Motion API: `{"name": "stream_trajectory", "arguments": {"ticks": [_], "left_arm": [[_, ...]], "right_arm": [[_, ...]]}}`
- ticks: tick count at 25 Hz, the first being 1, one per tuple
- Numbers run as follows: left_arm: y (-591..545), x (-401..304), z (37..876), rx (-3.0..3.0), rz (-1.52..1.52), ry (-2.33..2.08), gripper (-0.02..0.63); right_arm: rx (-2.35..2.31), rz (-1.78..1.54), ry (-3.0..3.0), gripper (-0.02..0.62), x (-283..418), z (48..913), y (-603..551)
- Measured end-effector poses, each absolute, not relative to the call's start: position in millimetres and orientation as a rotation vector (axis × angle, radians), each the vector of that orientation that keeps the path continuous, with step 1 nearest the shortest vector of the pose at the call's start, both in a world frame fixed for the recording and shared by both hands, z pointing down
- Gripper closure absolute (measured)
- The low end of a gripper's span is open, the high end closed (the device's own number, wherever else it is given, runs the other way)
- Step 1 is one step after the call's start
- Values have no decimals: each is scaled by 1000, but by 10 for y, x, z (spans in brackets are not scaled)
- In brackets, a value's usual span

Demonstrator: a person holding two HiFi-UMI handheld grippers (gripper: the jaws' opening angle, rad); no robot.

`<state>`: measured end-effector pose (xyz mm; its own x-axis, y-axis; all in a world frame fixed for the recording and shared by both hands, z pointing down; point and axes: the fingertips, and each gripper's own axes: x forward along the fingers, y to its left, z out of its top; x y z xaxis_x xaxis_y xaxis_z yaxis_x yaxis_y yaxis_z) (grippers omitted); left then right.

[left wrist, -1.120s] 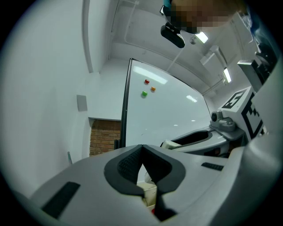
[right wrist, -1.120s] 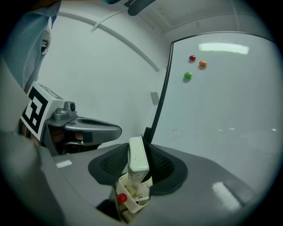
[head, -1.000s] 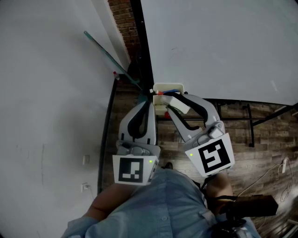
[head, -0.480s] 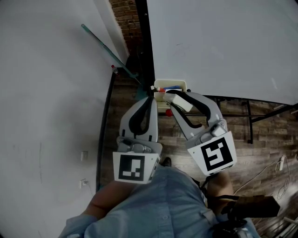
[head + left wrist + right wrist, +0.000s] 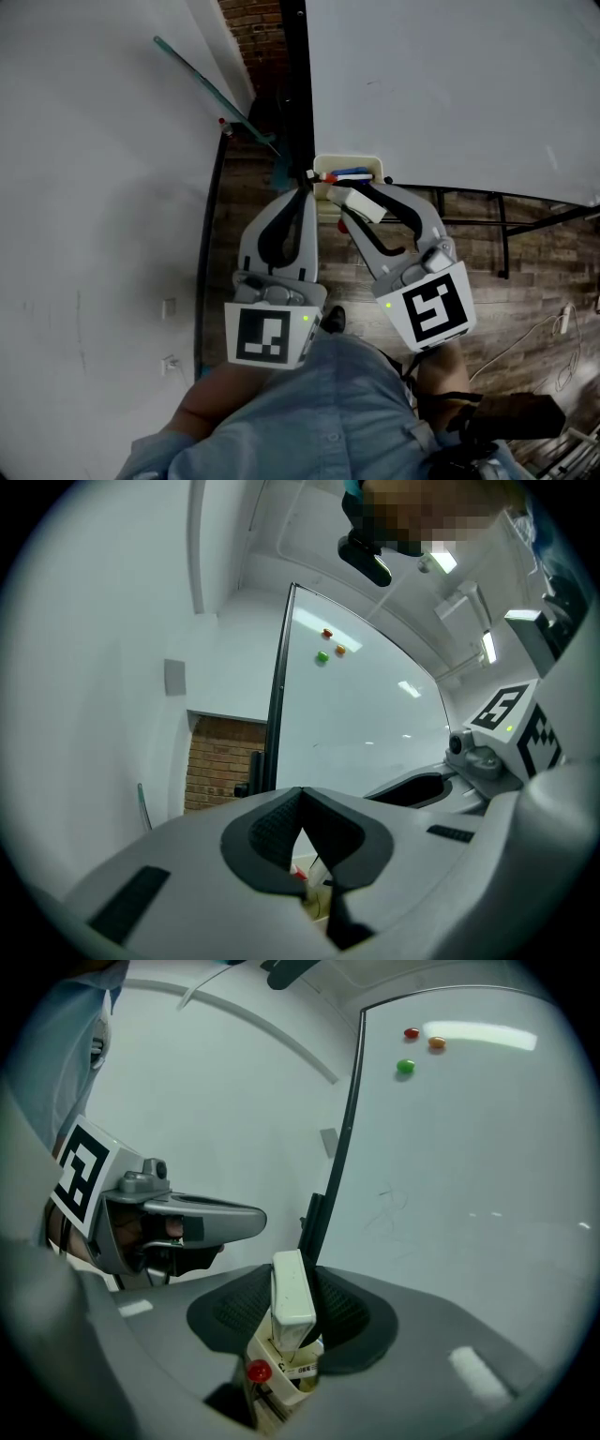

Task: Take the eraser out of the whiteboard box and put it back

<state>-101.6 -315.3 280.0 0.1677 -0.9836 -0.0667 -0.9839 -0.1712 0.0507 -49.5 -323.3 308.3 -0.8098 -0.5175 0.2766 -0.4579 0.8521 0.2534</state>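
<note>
right claw [image 5: 354, 199] clamping eraser [image 5: 292, 1297], angled down over box [image 5: 348, 159]

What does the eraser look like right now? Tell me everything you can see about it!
The eraser is a slim, cream-white block with rounded corners, smooth like plastic. It stands on end, squeezed between the black ribbed pads of the right gripper, close beside the whiteboard. Its lower end sits right above the open whiteboard box, where a red marker cap shows. Whether it touches the box cannot be told.
</note>
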Motion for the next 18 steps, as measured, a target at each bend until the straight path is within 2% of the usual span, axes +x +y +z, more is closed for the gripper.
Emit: {"name": "stream_trajectory", "arguments": {"ticks": [18], "left_arm": [[-3481, -1169, 3044, -2464, 84, 2034, 601]], "right_arm": [[666, -139, -2645, 453, -678, 3462, -3408]]}}
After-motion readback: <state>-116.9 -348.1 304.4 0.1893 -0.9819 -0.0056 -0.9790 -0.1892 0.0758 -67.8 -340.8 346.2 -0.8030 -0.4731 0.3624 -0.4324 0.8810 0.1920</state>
